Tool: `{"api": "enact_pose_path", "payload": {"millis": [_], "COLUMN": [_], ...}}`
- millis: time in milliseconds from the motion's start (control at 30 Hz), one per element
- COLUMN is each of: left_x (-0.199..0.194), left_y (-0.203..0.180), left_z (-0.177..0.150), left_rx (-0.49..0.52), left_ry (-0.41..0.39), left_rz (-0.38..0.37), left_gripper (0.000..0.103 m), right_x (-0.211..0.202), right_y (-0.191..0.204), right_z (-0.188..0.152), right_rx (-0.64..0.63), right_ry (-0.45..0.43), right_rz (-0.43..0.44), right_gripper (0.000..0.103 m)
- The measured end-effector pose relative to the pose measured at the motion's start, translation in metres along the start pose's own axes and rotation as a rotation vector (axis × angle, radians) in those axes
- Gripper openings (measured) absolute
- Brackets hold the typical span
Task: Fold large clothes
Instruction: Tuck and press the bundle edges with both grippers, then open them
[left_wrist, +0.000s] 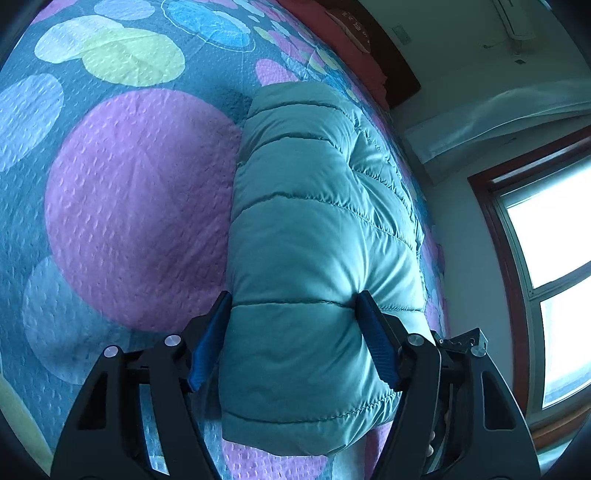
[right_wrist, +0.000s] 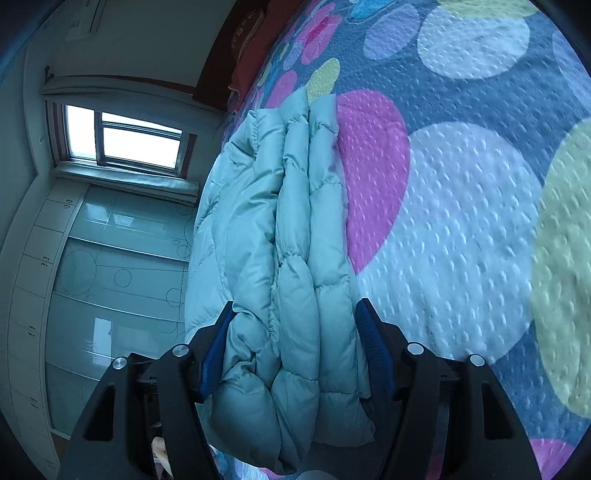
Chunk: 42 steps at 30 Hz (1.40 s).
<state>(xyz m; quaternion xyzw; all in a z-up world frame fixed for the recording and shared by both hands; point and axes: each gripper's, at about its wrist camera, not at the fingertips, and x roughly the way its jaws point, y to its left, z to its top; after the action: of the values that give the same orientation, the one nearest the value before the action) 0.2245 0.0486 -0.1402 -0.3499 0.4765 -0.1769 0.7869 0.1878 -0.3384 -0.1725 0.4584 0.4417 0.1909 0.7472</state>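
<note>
Around folded jacket (left_wrist: 314, 229), both grippers' fingers (left_wrist: 376, 343) clamped

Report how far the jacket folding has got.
Done, apparently: the teal puffer jacket is already stacked in several layers on the spotted bedspread. In hand: the left gripper and right gripper each clamp one end of the bundle. Left: probably setting it down and releasing.
</note>
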Motion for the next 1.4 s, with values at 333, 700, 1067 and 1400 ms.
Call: {"api": "enact_pose_path", "payload": {"millis": [333,700,1067,1400], "left_x": [0.004,0.002,-0.019,-0.027], "left_y": [-0.003,-0.012,-0.015,-0.015], "left_z": [-0.002,-0.006,-0.024,-0.045], "left_rx": [0.046,0.050,0.047,0.077], "left_ry": [-0.013,-0.032,-0.049,-0.030], "left_rz": [0.040,0.067,0.084,0.063], "left_gripper": [0.047,0.053,0.070,0.061], "right_x": [0.013,0.011,-0.017,-0.026], "right_y": [0.003,0.000,0.004,0.007], "right_z": [-0.002,-0.006,-0.023,-0.054], "right_rx": [0.005,0.018,0.014,-0.006], "right_ry": [0.006,-0.016,-0.036,-0.006], "right_rz": [0.006,0.028,0.024,0.004], "right_gripper": [0.034,0.039,0.061,0.054]}}
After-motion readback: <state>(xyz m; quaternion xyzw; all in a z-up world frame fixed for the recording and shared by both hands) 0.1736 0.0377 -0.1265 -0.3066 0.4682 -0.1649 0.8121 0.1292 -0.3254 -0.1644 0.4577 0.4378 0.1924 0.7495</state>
